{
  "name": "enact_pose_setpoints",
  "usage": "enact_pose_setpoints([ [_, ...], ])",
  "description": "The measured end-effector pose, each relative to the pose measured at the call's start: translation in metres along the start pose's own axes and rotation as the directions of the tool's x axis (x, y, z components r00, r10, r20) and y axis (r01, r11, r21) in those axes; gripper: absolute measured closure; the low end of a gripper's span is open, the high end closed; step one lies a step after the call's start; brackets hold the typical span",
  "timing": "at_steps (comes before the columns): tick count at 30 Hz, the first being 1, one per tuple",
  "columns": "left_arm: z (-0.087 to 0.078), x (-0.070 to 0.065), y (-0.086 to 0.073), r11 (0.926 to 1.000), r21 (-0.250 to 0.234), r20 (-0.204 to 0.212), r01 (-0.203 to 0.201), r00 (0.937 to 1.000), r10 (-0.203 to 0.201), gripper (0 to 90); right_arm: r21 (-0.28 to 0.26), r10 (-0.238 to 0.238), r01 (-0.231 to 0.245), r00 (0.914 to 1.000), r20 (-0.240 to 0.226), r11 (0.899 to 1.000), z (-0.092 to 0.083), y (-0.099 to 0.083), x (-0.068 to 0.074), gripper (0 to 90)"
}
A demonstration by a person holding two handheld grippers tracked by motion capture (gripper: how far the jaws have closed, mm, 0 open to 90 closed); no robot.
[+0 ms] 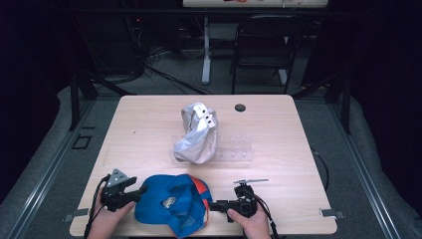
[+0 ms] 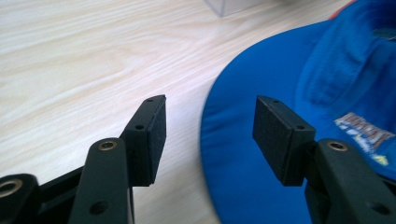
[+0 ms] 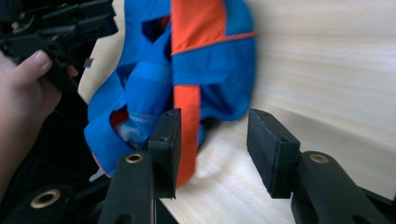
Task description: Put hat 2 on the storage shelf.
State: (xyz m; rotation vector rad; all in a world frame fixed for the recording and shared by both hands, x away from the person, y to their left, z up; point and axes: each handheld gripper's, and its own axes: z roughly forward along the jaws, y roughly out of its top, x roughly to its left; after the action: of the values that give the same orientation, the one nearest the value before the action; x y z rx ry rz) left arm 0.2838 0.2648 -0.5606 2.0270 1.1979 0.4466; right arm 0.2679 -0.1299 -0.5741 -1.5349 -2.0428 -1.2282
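A blue cap with orange panels (image 1: 171, 203) lies crumpled at the table's front edge, between both grippers. My left gripper (image 1: 142, 189) is open at the cap's left side; in the left gripper view its jaws straddle the rim of the blue brim (image 2: 261, 93). My right gripper (image 1: 211, 204) is open at the cap's right side, pointing left. In the right gripper view the blue and orange cap (image 3: 187, 79) lies just beyond the jaws, with an orange strap (image 3: 187, 126) by the left pad. A silver cap (image 1: 197, 133) stands crumpled mid-table.
A clear plastic stand (image 1: 234, 149) lies under and to the right of the silver cap. A small black disc (image 1: 240, 107) sits near the table's far edge. A black chair (image 1: 263, 45) stands beyond the table. The other hand and gripper (image 3: 51, 32) show at upper left.
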Motion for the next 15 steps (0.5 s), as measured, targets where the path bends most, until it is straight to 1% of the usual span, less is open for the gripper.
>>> enact_pose_setpoints([
  [1,-0.001,0.002,-0.001,1.0000,-0.001,-0.005,0.004,1.0000,-0.004,44.9,0.015,-0.013,0.013,0.9998,-0.014,1.000,0.006,-0.002,0.003,55.7],
  [4,-0.003,0.003,-0.002,1.0000,-0.002,-0.008,0.004,1.0000,-0.004,44.9,0.026,-0.024,0.025,0.9995,-0.021,0.999,0.010,-0.004,0.006,55.8],
  [5,-0.004,0.002,-0.003,0.9999,-0.010,-0.011,0.005,0.9999,-0.005,44.8,0.050,-0.037,0.038,0.9991,-0.021,0.998,0.013,-0.004,0.007,55.7],
  [7,-0.004,0.001,-0.003,1.0000,-0.009,-0.011,0.004,0.9999,-0.004,44.8,0.057,-0.043,0.044,0.9988,-0.023,0.997,0.014,-0.005,0.008,55.7],
  [9,-0.004,0.001,-0.003,1.0000,-0.009,-0.013,-0.001,0.9999,0.001,44.8,0.063,-0.041,0.043,0.9989,-0.024,0.997,0.017,-0.005,0.008,55.7],
  [10,-0.004,0.001,-0.003,0.9999,-0.008,-0.014,-0.007,0.9999,0.007,44.8,0.054,-0.033,0.034,0.9991,-0.026,0.998,0.019,-0.006,0.008,55.8],
  [11,-0.005,0.002,-0.003,1.0000,-0.005,-0.011,-0.004,0.9999,0.004,44.8,0.054,-0.021,0.024,0.9985,-0.051,0.998,0.022,-0.007,0.008,55.9],
  [12,-0.005,0.002,-0.003,1.0000,-0.005,-0.011,-0.004,0.9999,0.004,44.8,0.054,-0.021,0.024,0.9985,-0.051,0.998,0.022,-0.007,0.008,55.9],
  [13,-0.004,0.002,-0.004,1.0000,-0.003,-0.014,-0.001,0.9999,0.001,44.8,0.074,-0.010,0.014,0.9984,-0.057,0.997,0.022,-0.006,0.007,58.1],
  [14,-0.004,0.002,-0.004,1.0000,-0.003,-0.014,-0.001,0.9999,0.001,44.8,0.074,-0.010,0.014,0.9984,-0.057,0.997,0.022,-0.006,0.007,58.1],
  [15,-0.004,0.003,-0.004,1.0000,0.002,-0.011,-0.005,0.9999,0.005,44.8,0.080,0.010,-0.005,0.9979,-0.064,0.997,0.023,-0.006,0.005,63.8],
])
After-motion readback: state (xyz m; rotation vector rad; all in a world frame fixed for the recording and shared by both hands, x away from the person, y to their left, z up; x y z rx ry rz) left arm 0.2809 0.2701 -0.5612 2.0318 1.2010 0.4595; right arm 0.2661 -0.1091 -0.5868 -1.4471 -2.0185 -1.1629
